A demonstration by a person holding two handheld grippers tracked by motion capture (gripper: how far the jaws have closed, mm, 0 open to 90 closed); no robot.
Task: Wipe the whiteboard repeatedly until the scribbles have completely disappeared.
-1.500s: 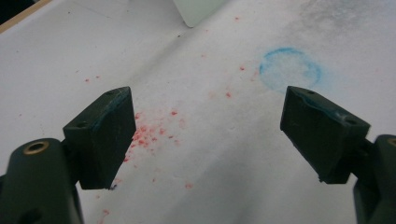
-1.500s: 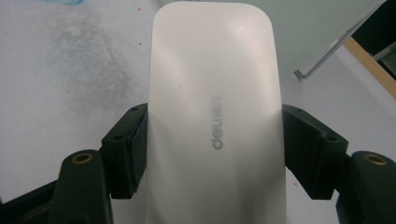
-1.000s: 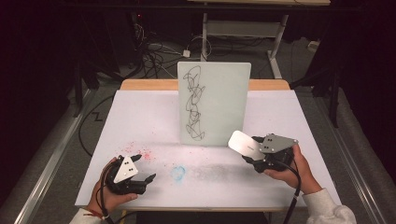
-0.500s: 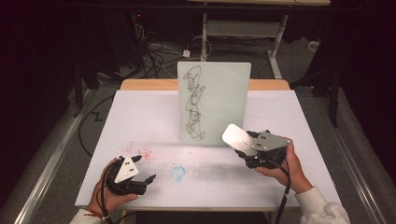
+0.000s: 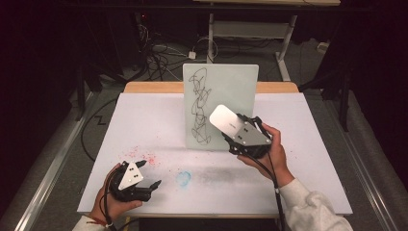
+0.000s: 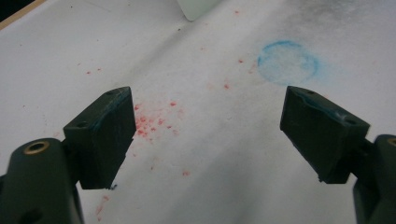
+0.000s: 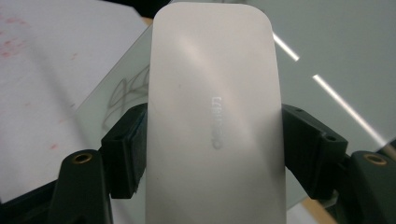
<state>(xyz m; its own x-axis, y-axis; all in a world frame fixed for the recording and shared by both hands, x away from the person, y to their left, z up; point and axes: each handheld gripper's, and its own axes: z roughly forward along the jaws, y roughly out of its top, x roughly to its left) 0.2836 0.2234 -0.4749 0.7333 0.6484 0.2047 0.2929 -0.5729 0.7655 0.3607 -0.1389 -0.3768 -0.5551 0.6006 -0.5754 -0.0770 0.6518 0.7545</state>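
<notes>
Now bringing white eraser (image 5: pixel 224 119), clamped in right gripper (image 7: pixel 215 140), to scribbled board (image 5: pixel 240 91) mid-frame; next, probably pressing flat and wiping; left gripper (image 6: pixel 205 135) gaping idle.

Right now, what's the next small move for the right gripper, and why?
Probably ease the right gripper forward until the white eraser it clamps meets the upright board. The black scribble is unwiped, and the eraser seems just short of the glass.

In the right gripper view the white eraser (image 7: pixel 215 116) runs off the bottom edge and covers most of the scribbled board (image 7: pixel 327 51). Its embossed lettering is too blurred to read.
</notes>
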